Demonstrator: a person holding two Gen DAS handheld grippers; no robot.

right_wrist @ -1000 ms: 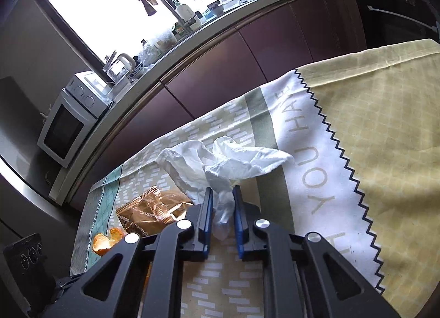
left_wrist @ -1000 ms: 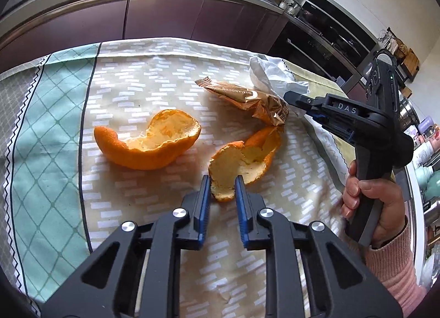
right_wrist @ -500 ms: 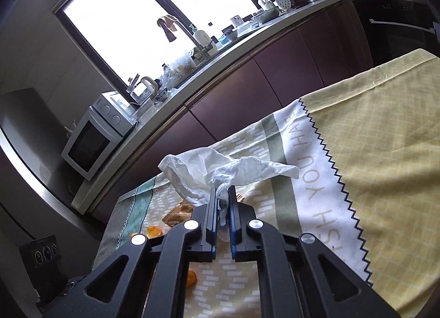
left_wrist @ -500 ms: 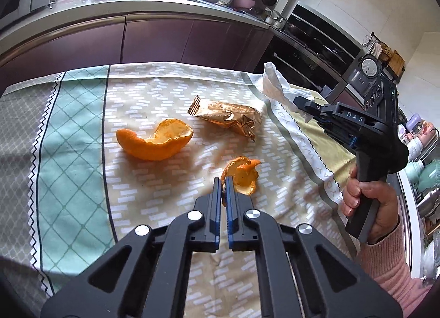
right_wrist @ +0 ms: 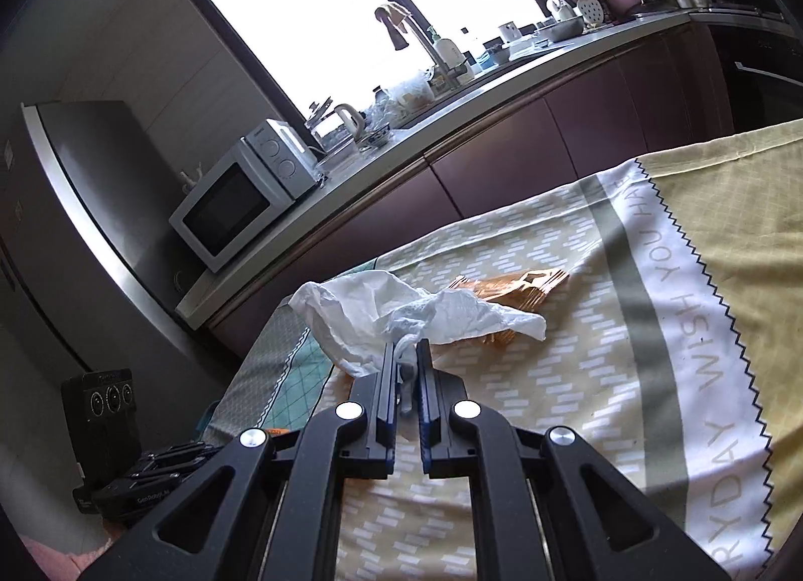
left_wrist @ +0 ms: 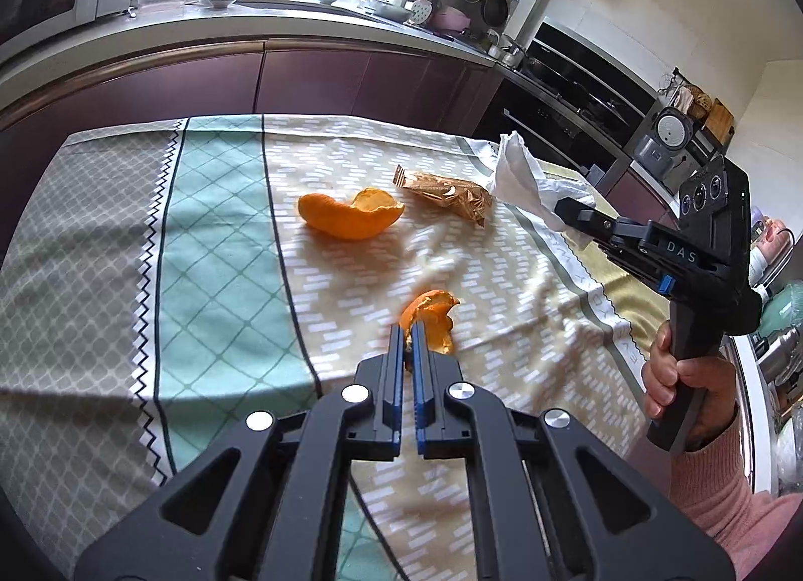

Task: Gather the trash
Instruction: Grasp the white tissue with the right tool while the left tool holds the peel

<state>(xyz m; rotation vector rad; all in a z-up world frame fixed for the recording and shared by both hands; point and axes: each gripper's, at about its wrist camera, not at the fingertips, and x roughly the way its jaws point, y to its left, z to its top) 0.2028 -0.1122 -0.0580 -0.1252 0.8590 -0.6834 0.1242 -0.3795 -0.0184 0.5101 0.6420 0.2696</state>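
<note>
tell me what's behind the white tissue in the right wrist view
The gold snack wrapper lies on the tablecloth behind the crumpled tissue, which the right gripper holds. Only the wrapper's far end shows; the tissue covers the rest.

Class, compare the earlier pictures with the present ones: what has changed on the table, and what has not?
The left gripper shut on the small peel and lifted it. The right gripper shut on the tissue and raised it off the cloth. The large peel and wrapper stayed put.
</note>
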